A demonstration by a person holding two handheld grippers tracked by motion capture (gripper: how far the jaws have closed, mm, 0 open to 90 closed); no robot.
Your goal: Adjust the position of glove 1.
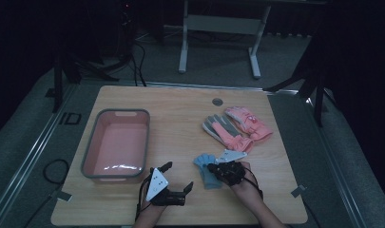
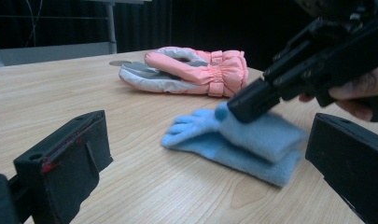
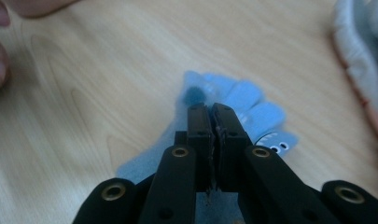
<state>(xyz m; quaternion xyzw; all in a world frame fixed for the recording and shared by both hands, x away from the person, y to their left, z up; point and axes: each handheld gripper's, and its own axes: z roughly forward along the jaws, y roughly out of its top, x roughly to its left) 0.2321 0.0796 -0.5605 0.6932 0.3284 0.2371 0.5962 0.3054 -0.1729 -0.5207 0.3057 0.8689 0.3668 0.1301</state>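
Note:
A pair of light blue fleece gloves point(image 1: 205, 172) point(image 2: 252, 144) point(image 3: 254, 109) lies stacked on the wooden table point(image 1: 180, 118) near its front edge. My right gripper point(image 1: 213, 167) point(image 2: 242, 105) point(image 3: 213, 112) comes down on them from the right, its jaws shut and pinching the top glove near the thumb. My left gripper point(image 1: 177, 176) point(image 2: 209, 137) rests low on the table just left of the gloves, jaws wide open and pointing at them, with nothing between.
A pink basin with a grey rim point(image 1: 91, 142) stands empty at the table's left. Two pink and grey padded gloves point(image 1: 237, 126) point(image 2: 191, 72) lie behind the blue ones at the right. A round grommet point(image 1: 217, 101) sits near the far edge.

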